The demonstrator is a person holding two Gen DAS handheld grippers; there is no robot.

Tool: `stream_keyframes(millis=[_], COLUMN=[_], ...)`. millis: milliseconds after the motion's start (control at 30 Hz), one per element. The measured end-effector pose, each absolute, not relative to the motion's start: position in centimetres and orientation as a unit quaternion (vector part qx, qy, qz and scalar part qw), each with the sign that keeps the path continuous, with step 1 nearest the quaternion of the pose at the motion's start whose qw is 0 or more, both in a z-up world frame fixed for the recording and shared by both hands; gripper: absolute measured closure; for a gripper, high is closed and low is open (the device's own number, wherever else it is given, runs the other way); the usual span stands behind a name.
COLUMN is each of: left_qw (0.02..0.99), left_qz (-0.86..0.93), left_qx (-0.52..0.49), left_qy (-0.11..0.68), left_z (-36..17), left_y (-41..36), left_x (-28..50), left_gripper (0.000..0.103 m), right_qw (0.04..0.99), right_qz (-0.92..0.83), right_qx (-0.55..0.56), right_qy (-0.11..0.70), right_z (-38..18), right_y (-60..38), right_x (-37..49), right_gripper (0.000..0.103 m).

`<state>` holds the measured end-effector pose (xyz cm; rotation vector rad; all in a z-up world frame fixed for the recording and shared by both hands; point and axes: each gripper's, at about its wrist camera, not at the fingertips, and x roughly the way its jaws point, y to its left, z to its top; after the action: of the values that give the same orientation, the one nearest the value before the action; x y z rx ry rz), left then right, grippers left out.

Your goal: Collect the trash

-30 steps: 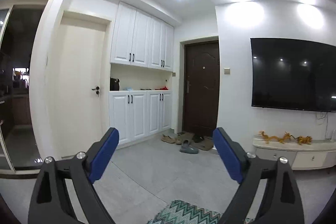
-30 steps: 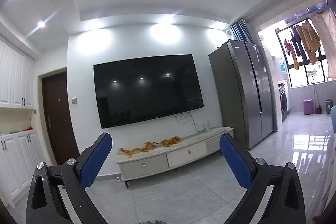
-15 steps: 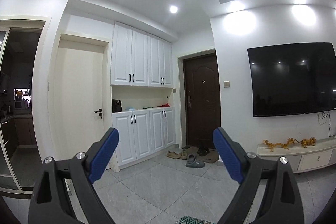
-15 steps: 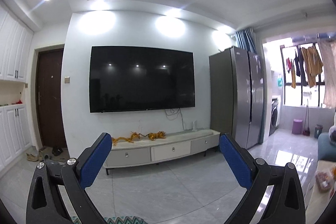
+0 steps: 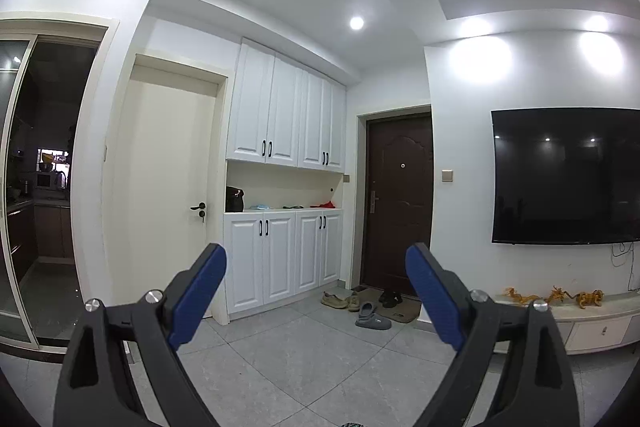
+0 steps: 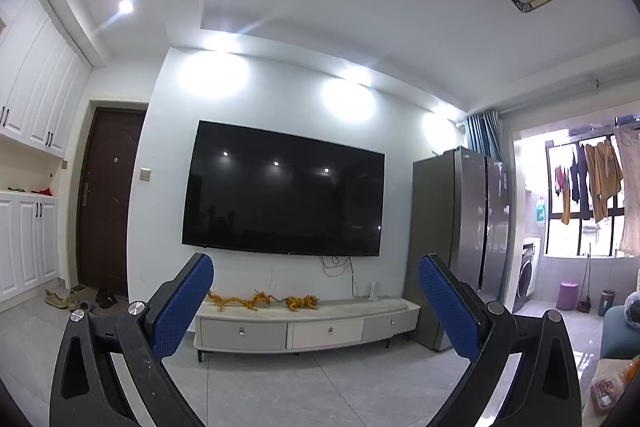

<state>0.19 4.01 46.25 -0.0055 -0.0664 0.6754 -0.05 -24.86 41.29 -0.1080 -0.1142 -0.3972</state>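
Both claws are held level, facing a living room wall. The left gripper [image 5: 316, 301] and right gripper [image 6: 316, 311] have jaws spread apart, holding nothing. Possible trash [image 6: 606, 389], a crinkly wrapper, lies at the far right edge; likely light and soft, best pinched at a fold.

Wall-mounted television [image 6: 282, 203] above a low white media console [image 6: 304, 327] bearing golden dragon figurines [image 6: 262, 301]. Tall grey refrigerator [image 6: 460, 239] just beside. Dark entry door [image 5: 398, 199], scattered shoes [image 5: 360, 305] on its doormat [image 5: 400, 313], white cabinets [image 5: 284, 187] adjoining.
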Motion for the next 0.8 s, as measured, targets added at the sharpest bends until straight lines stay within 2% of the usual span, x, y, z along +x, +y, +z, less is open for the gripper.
stream_keyframes(millis=[467, 800], left_qw=[0.936, 0.931], left_qz=[0.349, 0.360], left_qx=[-0.009, -0.040], left_qy=[-0.042, -0.036], left_z=[46.0, 41.3], left_y=[5.3, 7.4], left_x=[1.7, 6.4], left_gripper=[0.012, 0.012], right_qw=[0.976, 0.982], right_qz=[-0.167, -0.129], right_qx=[-0.080, -0.078], right_qy=[-0.116, -0.117], right_z=[43.1, 39.4], right_y=[-21.2, -19.0], right_x=[-1.3, 3.0], right_gripper=[0.000, 0.000])
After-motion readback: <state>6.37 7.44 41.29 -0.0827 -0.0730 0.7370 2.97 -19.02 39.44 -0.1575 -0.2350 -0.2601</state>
